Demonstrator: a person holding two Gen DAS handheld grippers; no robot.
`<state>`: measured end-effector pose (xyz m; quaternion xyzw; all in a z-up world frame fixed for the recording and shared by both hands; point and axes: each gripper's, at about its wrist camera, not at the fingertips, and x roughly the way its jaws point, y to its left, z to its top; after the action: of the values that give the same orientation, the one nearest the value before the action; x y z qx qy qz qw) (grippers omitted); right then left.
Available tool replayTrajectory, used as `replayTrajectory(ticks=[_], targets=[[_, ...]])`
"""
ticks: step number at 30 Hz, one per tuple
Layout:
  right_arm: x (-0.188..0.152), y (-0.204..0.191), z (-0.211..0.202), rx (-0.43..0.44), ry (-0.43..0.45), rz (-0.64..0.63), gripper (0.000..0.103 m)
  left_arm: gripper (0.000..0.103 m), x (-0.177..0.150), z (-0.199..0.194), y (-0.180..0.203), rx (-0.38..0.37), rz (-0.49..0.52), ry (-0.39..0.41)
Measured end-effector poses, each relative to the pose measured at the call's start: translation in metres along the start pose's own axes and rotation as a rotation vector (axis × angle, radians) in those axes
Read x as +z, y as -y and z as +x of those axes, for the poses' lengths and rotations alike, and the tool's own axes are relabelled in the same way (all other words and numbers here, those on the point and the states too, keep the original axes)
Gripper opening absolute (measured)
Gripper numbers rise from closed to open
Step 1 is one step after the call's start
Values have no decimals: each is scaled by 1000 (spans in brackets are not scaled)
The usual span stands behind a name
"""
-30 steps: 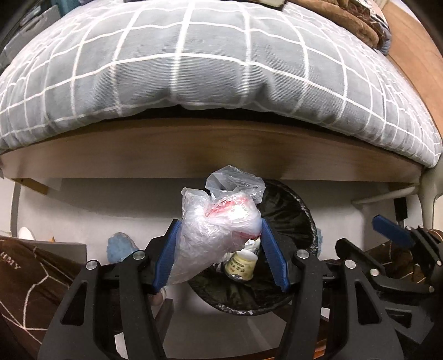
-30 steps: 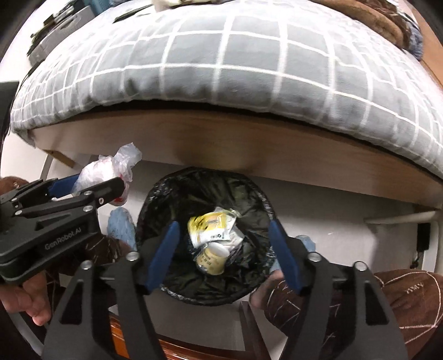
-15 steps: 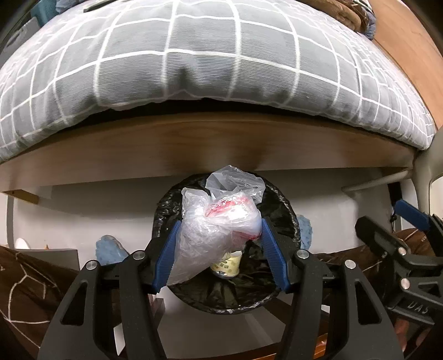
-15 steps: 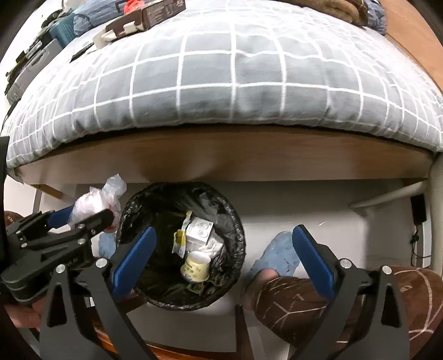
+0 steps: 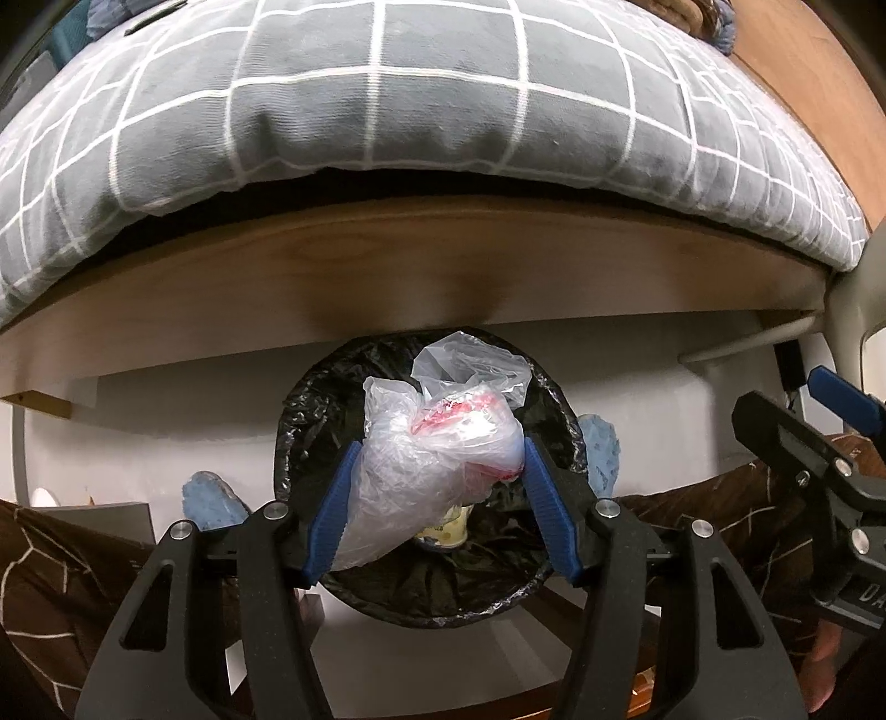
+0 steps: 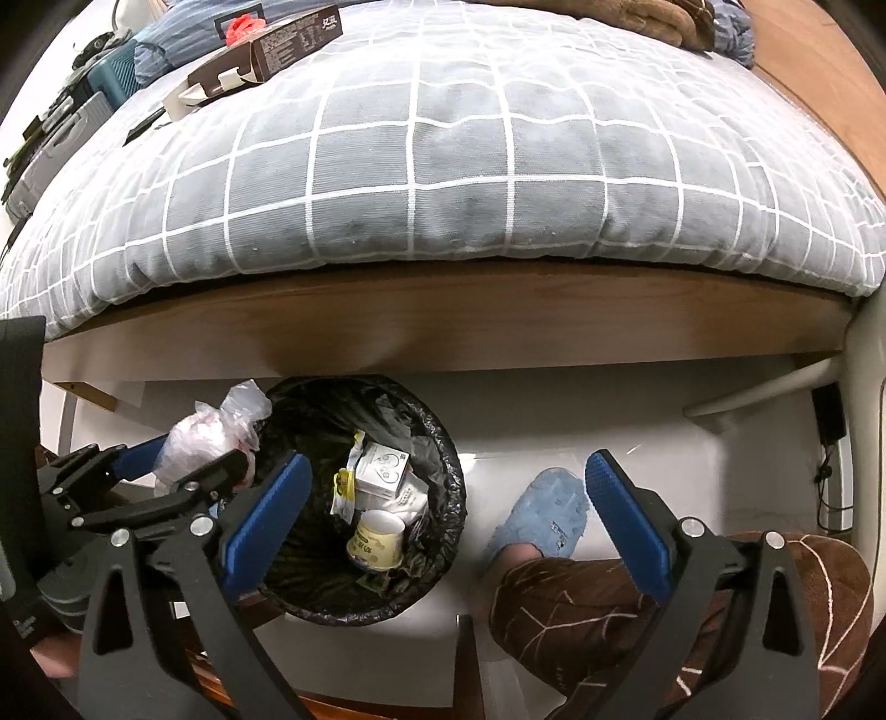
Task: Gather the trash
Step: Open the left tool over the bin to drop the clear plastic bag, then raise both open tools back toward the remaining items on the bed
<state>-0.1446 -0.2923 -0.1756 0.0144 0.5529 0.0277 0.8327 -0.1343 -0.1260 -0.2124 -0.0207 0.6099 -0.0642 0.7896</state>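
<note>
My left gripper point(image 5: 437, 498) is shut on a crumpled clear plastic bag point(image 5: 437, 454) with something red inside. It holds the bag right above a round bin lined with a black bag point(image 5: 310, 421). In the right wrist view the left gripper point(image 6: 183, 471) and its plastic bag point(image 6: 205, 437) sit at the left rim of the bin point(image 6: 443, 443). The bin holds a paper cup point(image 6: 376, 540), a small white box point(image 6: 382, 471) and a yellow wrapper point(image 6: 344, 487). My right gripper point(image 6: 443, 526) is wide open and empty, to the right of the bin.
A bed with a grey checked duvet point(image 6: 443, 166) and a wooden frame point(image 5: 443, 277) overhangs the bin. The person's feet in blue slippers point(image 6: 542, 515) and brown trouser legs point(image 6: 664, 620) flank the bin. Boxes point(image 6: 266, 44) lie on the bed.
My left gripper has carried the plastic bag from the bin's left side to over its middle. My right gripper has opened wide and moved right, away from the bin.
</note>
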Motion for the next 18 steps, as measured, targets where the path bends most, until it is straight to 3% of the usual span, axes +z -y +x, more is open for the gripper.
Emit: replayTrajectory(ticks=[6, 8, 11, 18], targets=[[0, -2, -1, 4, 3, 0, 95, 66, -2, 6, -3, 2, -7, 1], [0, -3, 0, 3, 3, 0, 95, 78, -2, 4, -6, -7, -8, 7], [1, -3, -2, 4, 5, -1, 95, 85, -2, 3, -9, -8, -9, 18], [5, -5, -5, 13, 13, -1, 95, 94, 1, -13, -22, 22, -19, 52]])
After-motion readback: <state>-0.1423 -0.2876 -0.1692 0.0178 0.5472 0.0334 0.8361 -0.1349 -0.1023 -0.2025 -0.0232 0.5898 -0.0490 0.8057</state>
